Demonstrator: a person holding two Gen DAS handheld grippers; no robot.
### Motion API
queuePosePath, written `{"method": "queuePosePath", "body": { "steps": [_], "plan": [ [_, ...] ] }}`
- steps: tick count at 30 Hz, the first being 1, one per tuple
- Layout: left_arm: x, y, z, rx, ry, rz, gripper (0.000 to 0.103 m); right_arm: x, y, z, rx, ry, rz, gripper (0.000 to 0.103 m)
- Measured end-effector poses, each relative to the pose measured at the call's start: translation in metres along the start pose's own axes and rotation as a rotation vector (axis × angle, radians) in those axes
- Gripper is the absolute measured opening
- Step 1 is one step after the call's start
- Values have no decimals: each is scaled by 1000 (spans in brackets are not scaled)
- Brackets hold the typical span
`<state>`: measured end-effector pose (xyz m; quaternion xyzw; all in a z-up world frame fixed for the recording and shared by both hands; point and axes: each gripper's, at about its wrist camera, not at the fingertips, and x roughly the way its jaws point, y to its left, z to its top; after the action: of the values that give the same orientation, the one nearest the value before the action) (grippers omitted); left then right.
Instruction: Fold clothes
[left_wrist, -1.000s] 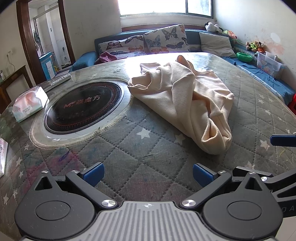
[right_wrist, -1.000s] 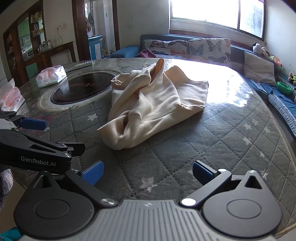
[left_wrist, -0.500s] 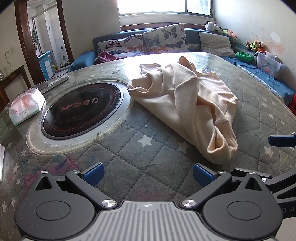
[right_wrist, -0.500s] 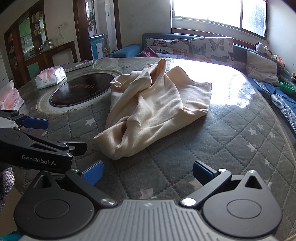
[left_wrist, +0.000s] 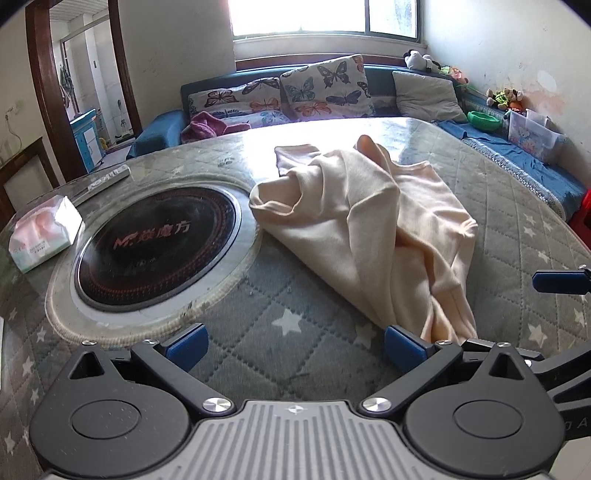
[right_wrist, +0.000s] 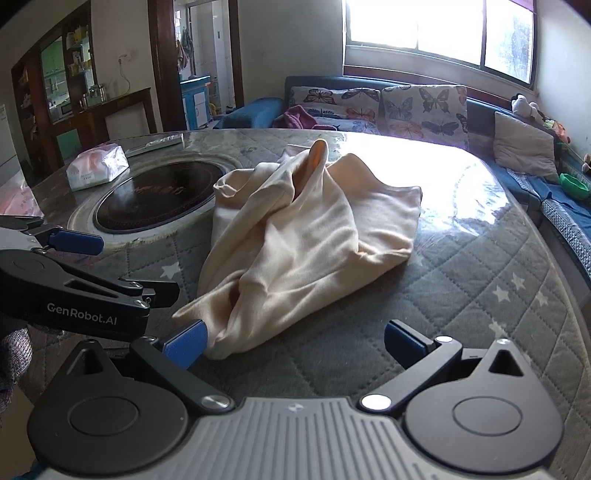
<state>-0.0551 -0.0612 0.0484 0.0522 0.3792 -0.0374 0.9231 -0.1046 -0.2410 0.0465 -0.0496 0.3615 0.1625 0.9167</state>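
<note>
Cream knit garment (left_wrist: 373, 236) crumpled on quilted star-print table (left_wrist: 258, 325), left tongs (left_wrist: 293, 341) & right tongs (right_wrist: 293, 341) spread wide, empty

Both wrist views sit low over the table (left_wrist: 295, 354), facing the window (right_wrist: 436, 29); each sees the cream garment (left_wrist: 376, 236) close ahead.

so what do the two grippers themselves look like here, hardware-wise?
Both match: the left gripper and right gripper have black linkage arms with silver pivot screws, blue fingertips, round black side housings and a ribbed grey centre plate. The left one's side reads "GenRobot.AI" in white. No cables visible.
</note>
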Motion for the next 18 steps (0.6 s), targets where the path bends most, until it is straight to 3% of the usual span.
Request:
{"method": "queuePosePath", "body": {
  "steps": [12, 18],
  "plan": [
    [11, 6, 31, -15, -32, -21, 103, 9, -14, 26, 12, -30, -3, 96],
    [16, 7, 57, -26, -79, -30, 102, 16, -29, 44, 44, -52, -5, 83]
  ]
}}
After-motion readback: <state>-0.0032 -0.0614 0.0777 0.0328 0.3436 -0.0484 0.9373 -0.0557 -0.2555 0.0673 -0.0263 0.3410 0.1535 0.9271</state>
